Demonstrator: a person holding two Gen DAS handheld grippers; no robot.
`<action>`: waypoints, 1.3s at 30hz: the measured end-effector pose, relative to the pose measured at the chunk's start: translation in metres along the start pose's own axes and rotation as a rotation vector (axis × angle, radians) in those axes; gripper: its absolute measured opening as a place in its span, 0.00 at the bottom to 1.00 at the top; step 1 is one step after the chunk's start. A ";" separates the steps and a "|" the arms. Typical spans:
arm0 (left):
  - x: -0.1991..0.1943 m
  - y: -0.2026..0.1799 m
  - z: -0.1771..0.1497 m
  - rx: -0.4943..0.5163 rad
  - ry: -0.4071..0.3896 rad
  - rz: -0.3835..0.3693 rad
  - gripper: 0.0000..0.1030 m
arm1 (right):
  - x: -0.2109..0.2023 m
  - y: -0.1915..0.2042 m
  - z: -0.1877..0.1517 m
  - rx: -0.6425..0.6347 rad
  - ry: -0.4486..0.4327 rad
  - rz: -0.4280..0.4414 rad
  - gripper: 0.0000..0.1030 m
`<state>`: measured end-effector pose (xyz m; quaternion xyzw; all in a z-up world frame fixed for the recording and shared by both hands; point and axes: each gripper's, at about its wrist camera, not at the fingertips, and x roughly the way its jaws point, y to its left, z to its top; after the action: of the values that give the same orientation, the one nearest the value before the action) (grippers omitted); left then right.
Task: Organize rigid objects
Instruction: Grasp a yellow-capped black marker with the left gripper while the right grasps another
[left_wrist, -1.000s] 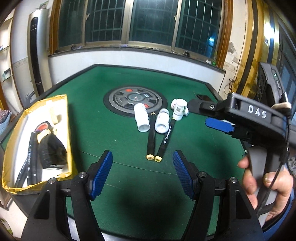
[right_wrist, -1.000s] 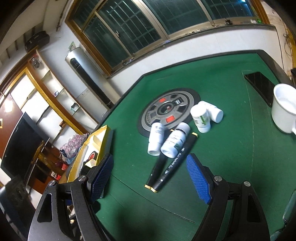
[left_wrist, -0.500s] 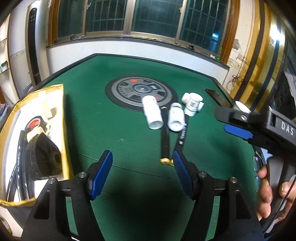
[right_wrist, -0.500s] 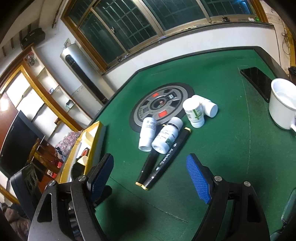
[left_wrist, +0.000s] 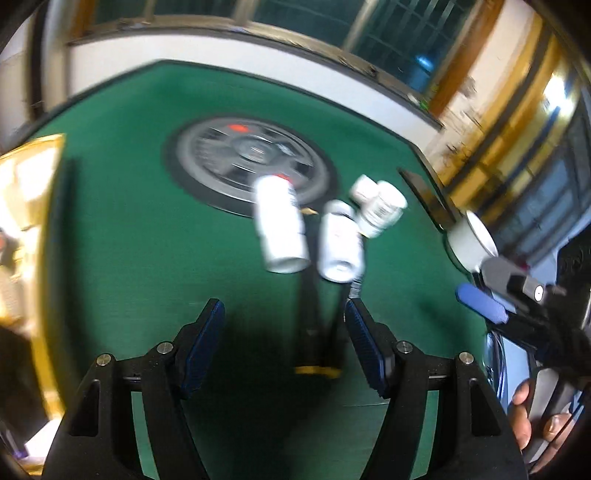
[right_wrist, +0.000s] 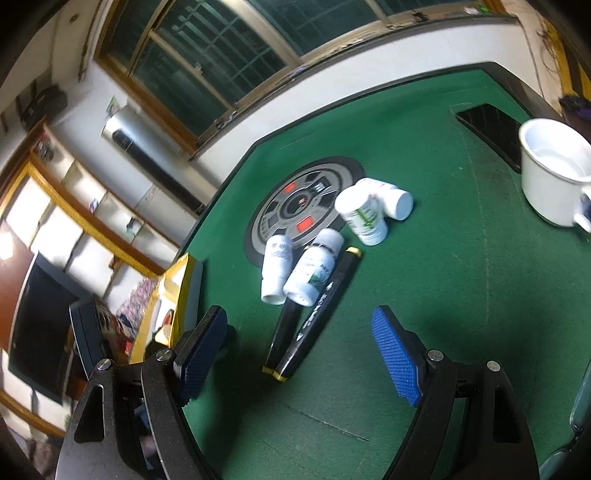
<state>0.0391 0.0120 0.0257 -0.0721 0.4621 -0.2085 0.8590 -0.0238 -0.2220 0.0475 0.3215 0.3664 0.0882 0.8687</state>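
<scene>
Several white pill bottles and two black markers lie on the green table (left_wrist: 129, 236). In the left wrist view two bottles (left_wrist: 280, 229) (left_wrist: 340, 240) lie ahead of my open, empty left gripper (left_wrist: 284, 343); the markers (left_wrist: 317, 332) run back between its fingers. In the right wrist view the same two bottles (right_wrist: 275, 273) (right_wrist: 314, 269) lie on the markers (right_wrist: 310, 325), with an upright bottle (right_wrist: 364, 216) and a lying one (right_wrist: 391, 197) behind. My right gripper (right_wrist: 301, 354) is open and empty just short of the marker ends. It also shows in the left wrist view (left_wrist: 480, 302).
A yellow box (left_wrist: 26, 206) with dark items sits at the table's left edge, also in the right wrist view (right_wrist: 166, 295). A grey round panel (right_wrist: 303, 210) is set in the table centre. A white mug (right_wrist: 554, 181) and a black phone (right_wrist: 491, 129) are at the right.
My left gripper has moved forward and right, over the markers and closer to the bottles; its view is blurred. My right gripper has drawn slightly closer to the markers. Both stay open.
</scene>
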 end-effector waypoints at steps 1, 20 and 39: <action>0.009 -0.010 0.001 0.038 0.026 0.025 0.65 | 0.000 -0.003 0.001 0.012 -0.006 -0.001 0.74; 0.003 -0.002 -0.028 0.069 0.022 0.125 0.14 | 0.043 0.008 -0.002 -0.136 0.072 -0.178 0.74; 0.004 -0.018 -0.039 0.134 0.027 0.220 0.14 | 0.082 0.021 -0.005 -0.398 0.168 -0.427 0.18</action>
<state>0.0035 -0.0030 0.0063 0.0392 0.4636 -0.1445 0.8733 0.0336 -0.1712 0.0104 0.0521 0.4716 0.0002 0.8803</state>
